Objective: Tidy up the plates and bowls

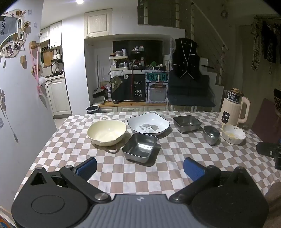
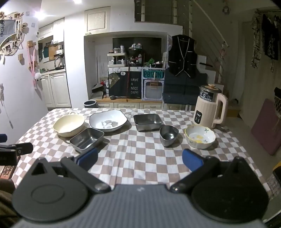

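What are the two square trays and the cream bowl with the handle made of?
The square trays look like stainless steel: grey, thin-walled, with dull mirror-like reflections inside. The cream bowl looks like glazed ceramic or enamel, judging by its smooth, soft gloss and thick rim; the pictures can't settle which.

Light: I see a ceiling lamp (image 1: 79, 1) glaring at top left, with a second flare on the wall in the right view.
Brightness: left wall lit, right side dim.
Shadows: soft, beside the bowls.
Distortion: fisheye bend, dark corners.
Focus: sharp, slightly grainy.
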Demonstrator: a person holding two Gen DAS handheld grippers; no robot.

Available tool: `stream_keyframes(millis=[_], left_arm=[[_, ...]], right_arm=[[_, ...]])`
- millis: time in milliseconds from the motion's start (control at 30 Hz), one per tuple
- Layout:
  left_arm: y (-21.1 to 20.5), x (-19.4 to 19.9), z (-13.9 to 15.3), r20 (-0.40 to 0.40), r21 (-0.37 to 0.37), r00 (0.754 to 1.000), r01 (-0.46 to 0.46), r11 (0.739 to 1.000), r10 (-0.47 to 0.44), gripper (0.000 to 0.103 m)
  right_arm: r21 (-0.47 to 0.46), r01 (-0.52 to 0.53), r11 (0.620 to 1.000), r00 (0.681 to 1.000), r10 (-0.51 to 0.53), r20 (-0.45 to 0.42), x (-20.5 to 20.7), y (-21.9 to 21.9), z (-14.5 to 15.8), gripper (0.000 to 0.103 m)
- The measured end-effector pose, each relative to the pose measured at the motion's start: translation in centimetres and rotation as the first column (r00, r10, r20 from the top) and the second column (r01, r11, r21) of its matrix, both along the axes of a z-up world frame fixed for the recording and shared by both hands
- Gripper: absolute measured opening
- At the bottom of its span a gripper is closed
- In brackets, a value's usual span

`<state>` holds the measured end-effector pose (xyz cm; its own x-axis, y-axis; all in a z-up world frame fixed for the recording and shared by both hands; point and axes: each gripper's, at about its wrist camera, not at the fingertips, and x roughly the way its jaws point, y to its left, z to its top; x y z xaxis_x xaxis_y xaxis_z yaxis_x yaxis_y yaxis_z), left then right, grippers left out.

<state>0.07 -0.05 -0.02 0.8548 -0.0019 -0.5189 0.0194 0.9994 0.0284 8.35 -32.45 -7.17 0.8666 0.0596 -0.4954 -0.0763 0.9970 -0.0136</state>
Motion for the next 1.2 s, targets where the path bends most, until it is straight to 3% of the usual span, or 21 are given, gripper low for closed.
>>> stream_keyframes(millis=[1200], left_arm=[[0.15, 0.0, 0.02, -0.001, -0.011, 1.0, 0.0, 1.0, 0.0, 0.103]], right_arm=[[0.001, 0.0, 1.0, 1.0, 0.0, -0.004, 0.06, -0.05, 0.02, 0.103]])
